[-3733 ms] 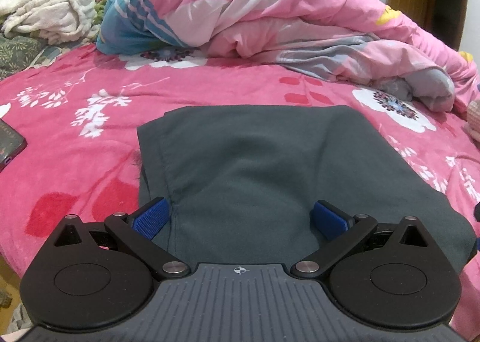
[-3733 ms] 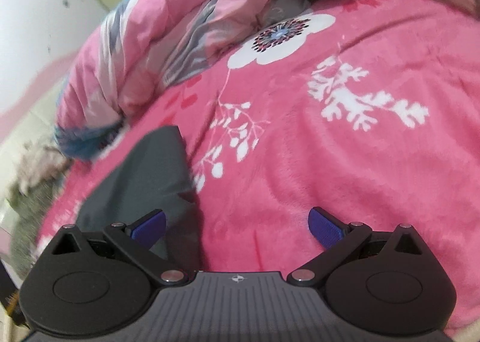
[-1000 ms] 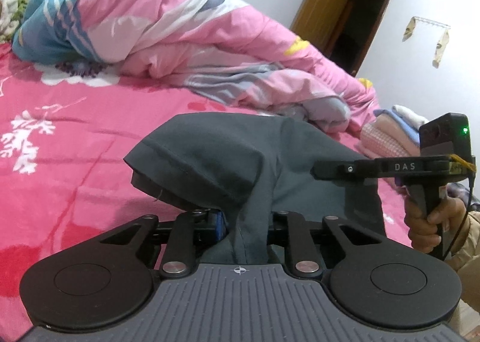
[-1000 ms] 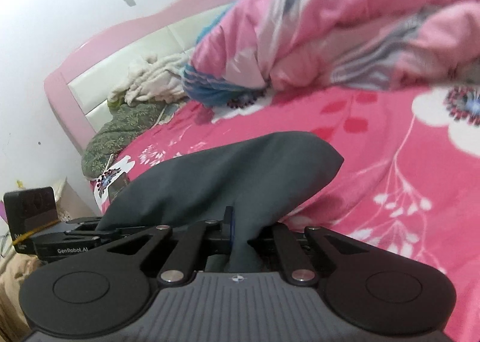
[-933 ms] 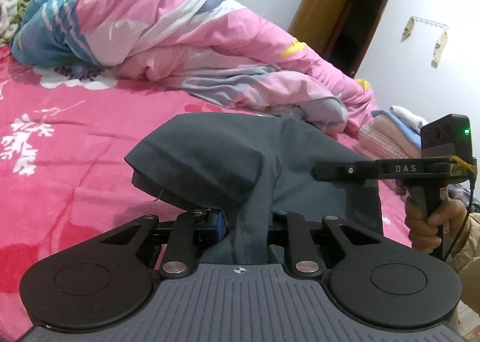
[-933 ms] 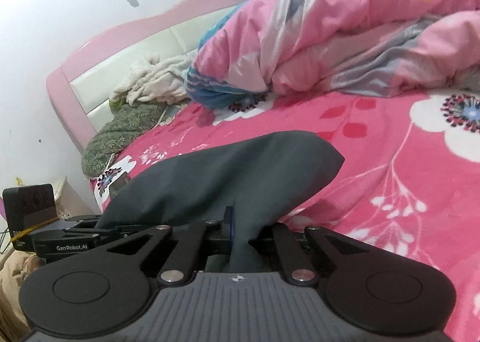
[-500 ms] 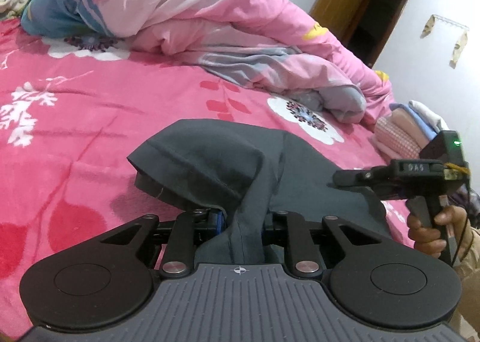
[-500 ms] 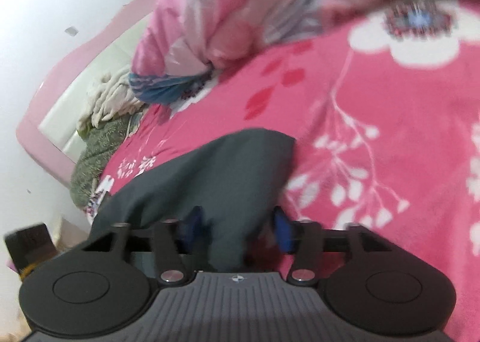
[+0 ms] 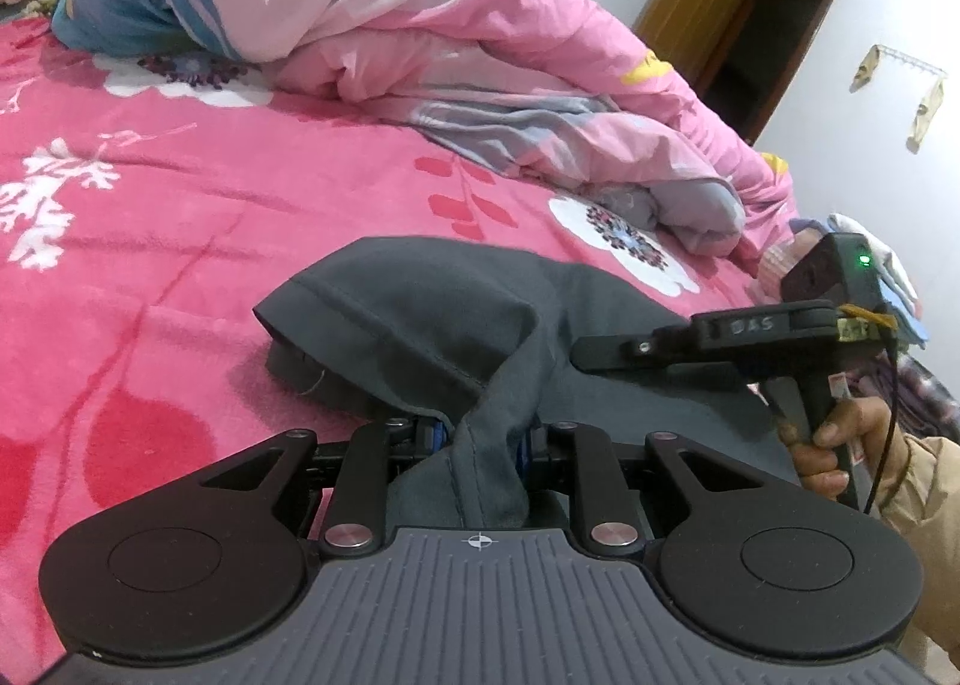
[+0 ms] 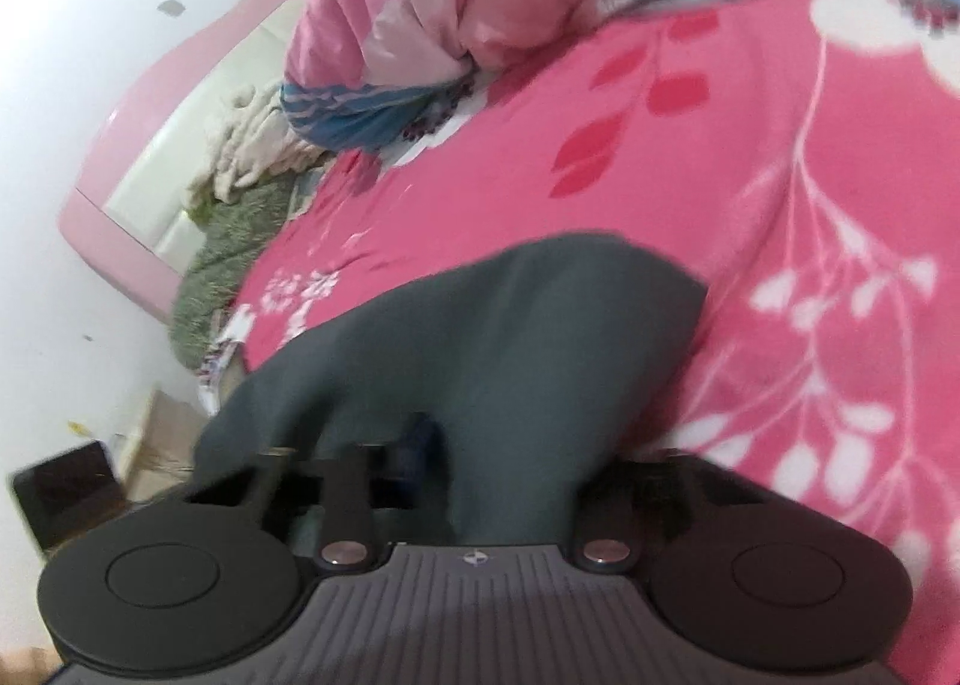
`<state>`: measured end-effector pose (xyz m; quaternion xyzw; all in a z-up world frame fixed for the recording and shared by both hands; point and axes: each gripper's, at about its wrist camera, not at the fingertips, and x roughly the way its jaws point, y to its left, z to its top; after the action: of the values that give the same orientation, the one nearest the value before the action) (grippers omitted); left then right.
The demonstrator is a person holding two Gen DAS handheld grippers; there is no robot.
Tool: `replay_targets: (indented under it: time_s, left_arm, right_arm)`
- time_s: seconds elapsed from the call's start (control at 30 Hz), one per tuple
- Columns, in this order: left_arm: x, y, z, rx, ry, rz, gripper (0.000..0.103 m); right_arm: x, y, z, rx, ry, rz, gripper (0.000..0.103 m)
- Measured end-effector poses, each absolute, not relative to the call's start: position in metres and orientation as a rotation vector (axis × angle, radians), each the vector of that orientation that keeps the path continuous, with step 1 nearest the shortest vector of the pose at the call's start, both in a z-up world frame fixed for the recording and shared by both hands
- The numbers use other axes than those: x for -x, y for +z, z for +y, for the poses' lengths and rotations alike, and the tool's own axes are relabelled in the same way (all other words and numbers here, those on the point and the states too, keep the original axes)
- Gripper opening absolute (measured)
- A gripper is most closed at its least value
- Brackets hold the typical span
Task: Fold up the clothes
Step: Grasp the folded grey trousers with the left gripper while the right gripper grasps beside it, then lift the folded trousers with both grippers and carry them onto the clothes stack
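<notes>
Between both claws' pads, left claw (image 9: 480,439) and closing right claw (image 10: 480,451) pinch the grey garment (image 9: 432,319).

A pink floral bedsheet (image 9: 252,193) spreads out before me. Across its far side lies a bunched pink and blue quilt (image 9: 372,12). Behind it stands a brown door (image 9: 690,12). A pink headboard (image 10: 126,156) backs a cream blanket (image 10: 246,132) and green cloth (image 10: 216,265).

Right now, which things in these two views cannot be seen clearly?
- Right wrist view: the right gripper pads are blurred and covered by the dark grey garment.
- Left wrist view: the left gripper pads are mostly hidden by that garment's bunched fold.
- Left wrist view: the folded clothes stack is behind the right gripper.
</notes>
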<state>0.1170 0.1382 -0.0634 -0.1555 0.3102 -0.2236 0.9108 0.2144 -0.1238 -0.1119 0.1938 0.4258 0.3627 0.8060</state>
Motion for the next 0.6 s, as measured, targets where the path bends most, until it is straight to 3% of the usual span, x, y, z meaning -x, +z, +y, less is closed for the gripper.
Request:
replay_targets:
  time_s: [0.07, 0.6]
  left_arm:
    - [-0.113, -0.059, 0.136, 0.307, -0.457, 0.620, 0.019]
    - [-0.045, 0.007, 0.100, 0.323, -0.577, 0.371, 0.016]
  right_arm:
    - [-0.201, -0.099, -0.126, -0.401, 0.781, 0.840, 0.004]
    - [-0.068, 0.011, -0.171, -0.204, 0.702, 0.384, 0.004]
